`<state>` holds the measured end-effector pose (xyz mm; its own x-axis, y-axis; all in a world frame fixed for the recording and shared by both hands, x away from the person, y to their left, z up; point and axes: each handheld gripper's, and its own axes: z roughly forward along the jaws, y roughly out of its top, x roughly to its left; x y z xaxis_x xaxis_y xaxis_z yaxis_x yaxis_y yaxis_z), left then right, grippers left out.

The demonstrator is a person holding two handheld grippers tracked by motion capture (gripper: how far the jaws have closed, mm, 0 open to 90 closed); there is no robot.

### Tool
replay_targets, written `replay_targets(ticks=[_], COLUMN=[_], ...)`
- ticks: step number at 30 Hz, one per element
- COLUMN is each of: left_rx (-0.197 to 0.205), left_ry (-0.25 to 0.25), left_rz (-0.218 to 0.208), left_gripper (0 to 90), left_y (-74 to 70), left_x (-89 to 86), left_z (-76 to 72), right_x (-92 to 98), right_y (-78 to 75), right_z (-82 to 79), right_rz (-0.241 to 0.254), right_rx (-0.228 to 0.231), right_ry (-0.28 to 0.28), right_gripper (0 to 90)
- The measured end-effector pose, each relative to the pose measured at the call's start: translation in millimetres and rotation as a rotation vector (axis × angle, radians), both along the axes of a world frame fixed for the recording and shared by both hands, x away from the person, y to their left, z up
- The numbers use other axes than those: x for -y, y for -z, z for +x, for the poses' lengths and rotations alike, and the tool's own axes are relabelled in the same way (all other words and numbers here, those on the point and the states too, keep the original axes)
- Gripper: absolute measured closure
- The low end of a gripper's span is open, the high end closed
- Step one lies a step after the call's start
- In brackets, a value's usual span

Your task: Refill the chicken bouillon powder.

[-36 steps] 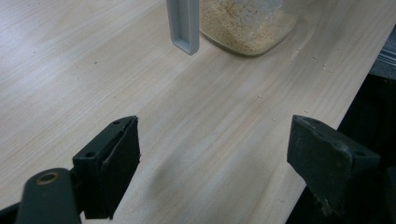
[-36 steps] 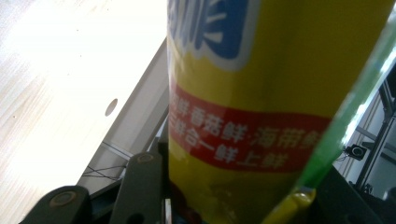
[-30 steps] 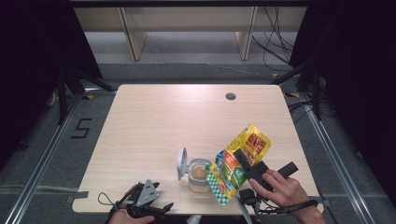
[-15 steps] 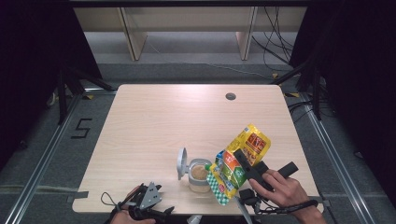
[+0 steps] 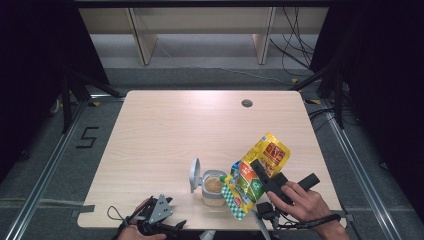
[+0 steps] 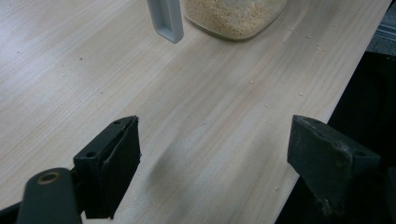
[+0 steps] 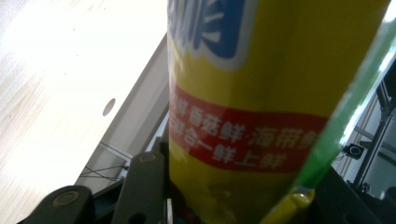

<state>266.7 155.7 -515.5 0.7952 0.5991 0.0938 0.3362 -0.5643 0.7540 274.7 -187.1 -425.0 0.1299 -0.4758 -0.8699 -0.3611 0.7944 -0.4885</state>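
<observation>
- At the near edge, left of centre: left gripper held in a hand, grey three-cornered plate on top, cable looping off to its left.
- In the left gripper view: jaws spread wide, nothing between them but bare wood; scattered crumbs on the boards ahead.
- At the near right corner: right hand wrapped round the right gripper, pointed up and away toward the far left.
- Clamped partway shut on a yellow bag, with the bag filling the gap between the jaws in the right gripper view; red band with white lettering across it, blue print above, green edge down the right side.
- Bag lifted off the table and tilted, green-checked lower end leaning down over the jar, yellow and red top end up toward the far right.
- Just left of the bag: clear jar standing upright near the table's near edge, open, pale grainy filling inside; bottom of it also seen at the top of the left gripper view.
- On the jar's left side: grey lid flipped up on edge, touching the jar.
- Farther off: light wooden table, with a small round hole near the far edge, right of centre.
- Beyond the table: grey floor and a pale shelf unit.
</observation>
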Motion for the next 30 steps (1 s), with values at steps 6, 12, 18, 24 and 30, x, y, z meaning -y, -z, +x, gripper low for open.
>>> replay_targets(ticks=[6,12,18,24,30], left_rx=[0.000,0.006,-0.001,-0.002,-0.002], left_ry=[0.001,0.003,0.001,-0.004,-0.003], left_rz=[0.006,0.014,0.009,0.002,0.002], left_gripper=[16.9,16.9,16.9,16.9,16.9], left_y=[-1.0,-1.2,-0.8,-0.7,-0.4], left_x=[-1.0,-1.0,-0.8,-1.0,-0.9], left_z=[0.3,0.4,0.2,0.3,0.2], right_x=[0.5,0.8,0.4,0.7,0.7], right_y=[-0.9,0.7,-2.2,0.3,-1.7], right_z=[1.3,0.9,0.5,0.5,-0.3], right_rz=[-0.001,0.035,-0.003,0.029,0.005], right_rx=[0.001,-0.015,0.003,-0.006,0.002], right_ry=[0.001,0.001,0.003,0.002,0.011], right_gripper=[62.8,62.9,62.9,62.9,62.9])
